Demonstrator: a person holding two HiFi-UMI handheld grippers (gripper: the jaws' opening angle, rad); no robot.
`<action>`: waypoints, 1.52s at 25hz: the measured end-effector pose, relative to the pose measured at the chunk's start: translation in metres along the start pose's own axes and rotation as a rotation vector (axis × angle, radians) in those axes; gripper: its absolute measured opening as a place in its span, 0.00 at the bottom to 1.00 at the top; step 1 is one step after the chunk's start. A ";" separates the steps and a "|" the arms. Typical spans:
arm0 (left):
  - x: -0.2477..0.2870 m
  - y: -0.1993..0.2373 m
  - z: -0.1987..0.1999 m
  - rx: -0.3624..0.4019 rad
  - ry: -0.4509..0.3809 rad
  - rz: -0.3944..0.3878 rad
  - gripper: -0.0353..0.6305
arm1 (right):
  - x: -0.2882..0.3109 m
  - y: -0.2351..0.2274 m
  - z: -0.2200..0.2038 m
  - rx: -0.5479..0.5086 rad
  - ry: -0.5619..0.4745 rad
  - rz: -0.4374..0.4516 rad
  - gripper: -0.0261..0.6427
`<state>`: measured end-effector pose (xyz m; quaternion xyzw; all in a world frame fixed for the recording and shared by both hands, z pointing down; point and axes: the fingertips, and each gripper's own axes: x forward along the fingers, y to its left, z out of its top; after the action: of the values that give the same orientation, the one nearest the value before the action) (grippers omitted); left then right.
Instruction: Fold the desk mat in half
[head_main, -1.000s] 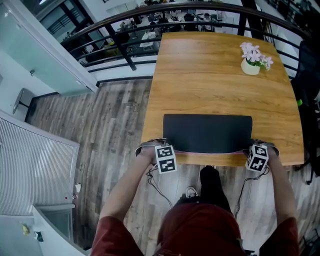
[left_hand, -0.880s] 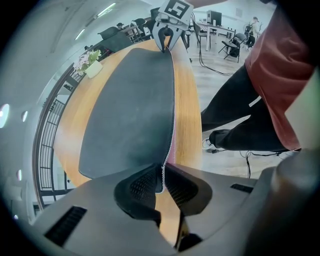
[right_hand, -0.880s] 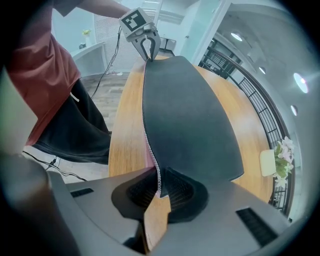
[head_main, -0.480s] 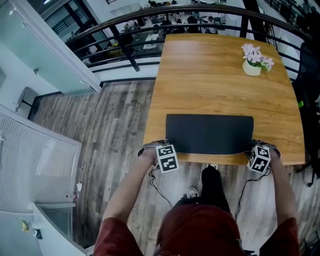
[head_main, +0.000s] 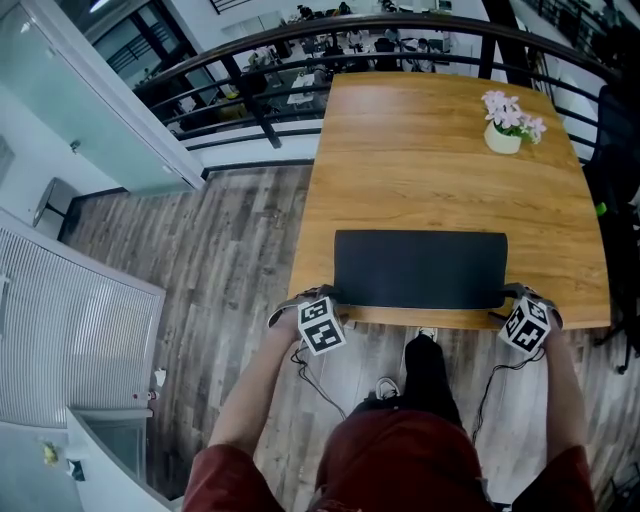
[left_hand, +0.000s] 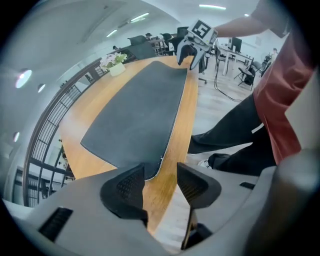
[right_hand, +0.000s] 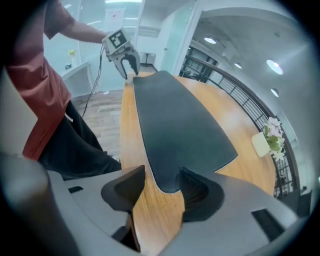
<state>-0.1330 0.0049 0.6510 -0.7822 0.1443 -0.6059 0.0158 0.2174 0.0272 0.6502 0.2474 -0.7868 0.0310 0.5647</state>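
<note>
At the bottom of the head view, the left gripper (head_main: 312, 298) and right gripper (head_main: 522, 294) hang at the near edge of the table (head_main: 440, 150). Each pair of jaws has just been opening and stands well apart. A near corner of the desk mat (head_main: 420, 268) shows between each pair, but no pad presses on it. The mat lies flat in the lower middle, so the fold looks done and only pulling away remains. A flower pot (head_main: 503, 135) stands well apart at the upper right, with a railing (head_main: 260, 60) beyond. Nothing is in the way.
</note>
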 end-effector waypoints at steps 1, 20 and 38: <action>-0.002 -0.002 0.001 -0.021 -0.019 0.007 0.38 | -0.003 0.000 0.004 0.036 -0.032 -0.014 0.38; -0.118 0.022 0.091 -0.602 -0.753 0.449 0.39 | -0.144 -0.022 0.098 0.591 -0.741 -0.494 0.42; -0.250 0.051 0.106 -0.647 -0.992 0.804 0.39 | -0.266 -0.043 0.166 0.609 -1.057 -0.827 0.42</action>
<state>-0.0989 0.0018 0.3772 -0.8171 0.5699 -0.0528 0.0689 0.1547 0.0300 0.3398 0.6517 -0.7528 -0.0906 -0.0179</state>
